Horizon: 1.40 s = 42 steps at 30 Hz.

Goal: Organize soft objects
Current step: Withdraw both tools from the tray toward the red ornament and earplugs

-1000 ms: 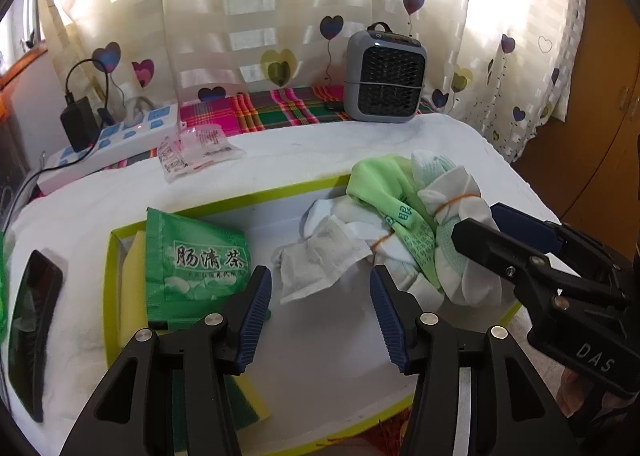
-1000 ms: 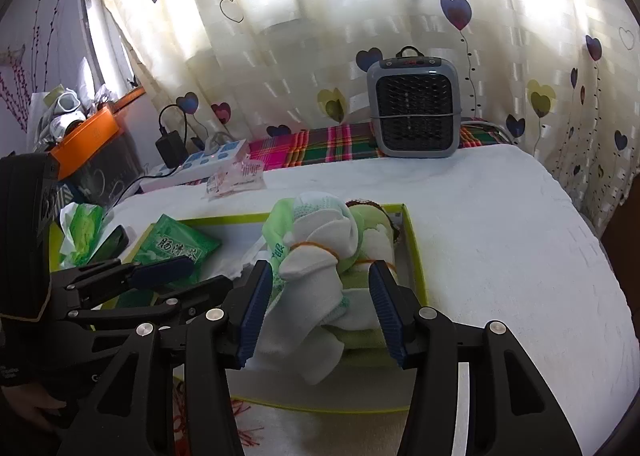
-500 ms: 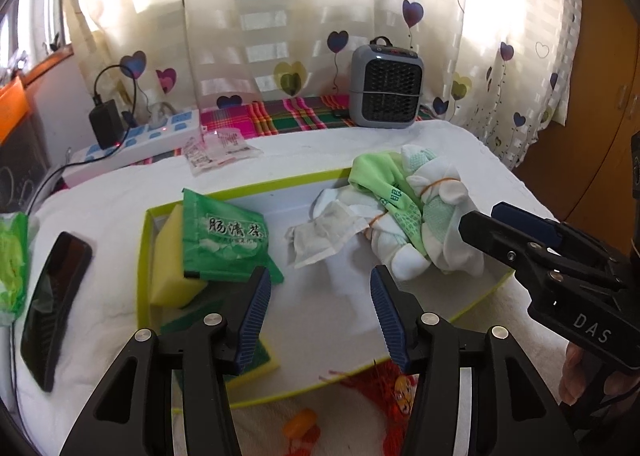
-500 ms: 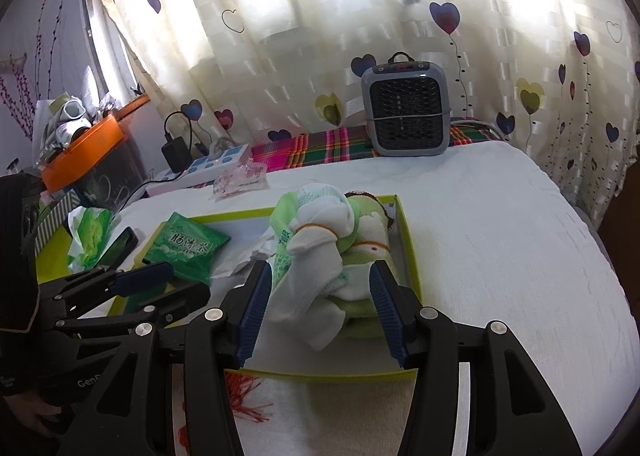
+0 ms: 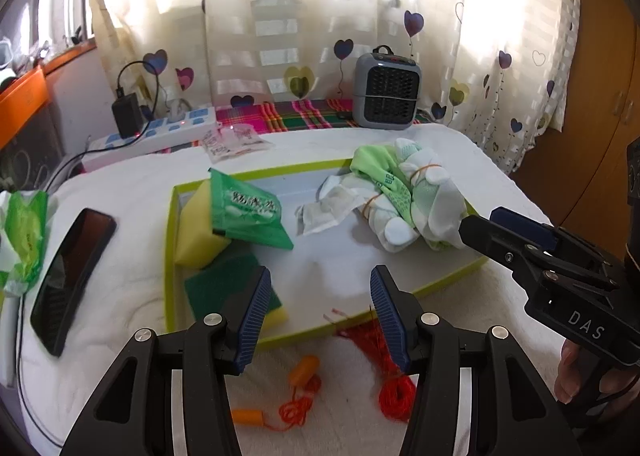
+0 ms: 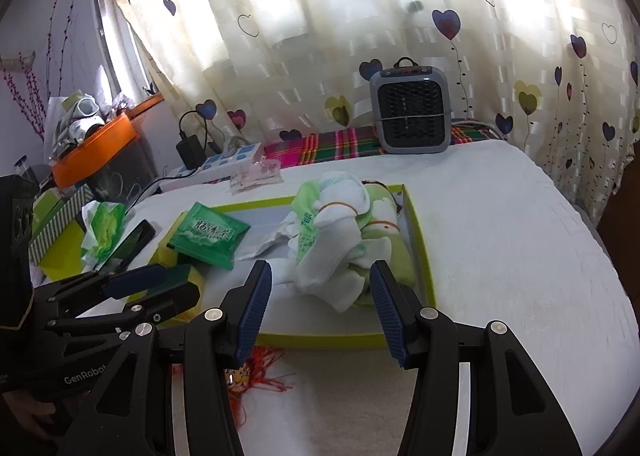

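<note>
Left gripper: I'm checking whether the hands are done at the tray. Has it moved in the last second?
Yes. The left gripper has pulled back from the tray: the tray's near rim, earlier hidden, now shows.

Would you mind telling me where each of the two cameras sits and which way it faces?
Left wrist: sits on the left gripper, angled down over the near edge of the tray; its own open fingers show, plus the right gripper and a hand at right.
Right wrist: sits on the right gripper, facing the sock bundle; its open fingers show, with the left gripper at left.
Shared: tray, sock bundle, green packet, heater, curtain.
</note>
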{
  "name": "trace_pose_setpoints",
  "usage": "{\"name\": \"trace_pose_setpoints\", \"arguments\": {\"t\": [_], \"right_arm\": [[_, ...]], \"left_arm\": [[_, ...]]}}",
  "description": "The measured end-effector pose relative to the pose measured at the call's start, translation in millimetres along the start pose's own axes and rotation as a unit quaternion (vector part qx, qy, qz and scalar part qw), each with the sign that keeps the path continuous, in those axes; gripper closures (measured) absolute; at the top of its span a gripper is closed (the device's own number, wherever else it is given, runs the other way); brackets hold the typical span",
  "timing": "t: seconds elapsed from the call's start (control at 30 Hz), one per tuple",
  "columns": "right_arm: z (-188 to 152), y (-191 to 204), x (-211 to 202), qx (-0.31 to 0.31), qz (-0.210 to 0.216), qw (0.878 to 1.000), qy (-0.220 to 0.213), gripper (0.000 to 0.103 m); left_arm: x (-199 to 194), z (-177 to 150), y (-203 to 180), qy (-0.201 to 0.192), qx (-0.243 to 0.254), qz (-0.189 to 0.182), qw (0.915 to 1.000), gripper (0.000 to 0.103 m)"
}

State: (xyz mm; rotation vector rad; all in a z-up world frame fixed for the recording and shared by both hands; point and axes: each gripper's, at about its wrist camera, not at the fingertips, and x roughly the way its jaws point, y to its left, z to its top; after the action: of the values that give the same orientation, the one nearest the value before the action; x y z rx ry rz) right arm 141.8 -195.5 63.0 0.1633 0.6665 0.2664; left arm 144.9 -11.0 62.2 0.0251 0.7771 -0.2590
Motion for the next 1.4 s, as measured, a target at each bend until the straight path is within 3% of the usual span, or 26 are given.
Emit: {"name": "trace_pose_setpoints", "arguments": {"t": [0.87, 1.2, 1.4], "right_arm": [[-42.0, 36.8, -2.9, -0.036, 0.009, 0.998, 0.053, 0.051], [-54.8, 46.1, 2.6, -0.042, 0.008, 0.996, 0.075, 0.051], [-61.4, 50.2, 5.0, -0.045, 0.006, 0.995, 0.087, 0.051]], "left_arm": [[-32.3, -54.7, 33.0, 0.007, -0.02, 0.02, 0.9996, 0.052], [-35.0, -64.2, 55.1, 0.012, -0.054, -0.009, 0.9984, 0.052], [-36.2, -71.4, 76.5, 0.017, -0.079, -0.007, 0.9967, 0.052]]}}
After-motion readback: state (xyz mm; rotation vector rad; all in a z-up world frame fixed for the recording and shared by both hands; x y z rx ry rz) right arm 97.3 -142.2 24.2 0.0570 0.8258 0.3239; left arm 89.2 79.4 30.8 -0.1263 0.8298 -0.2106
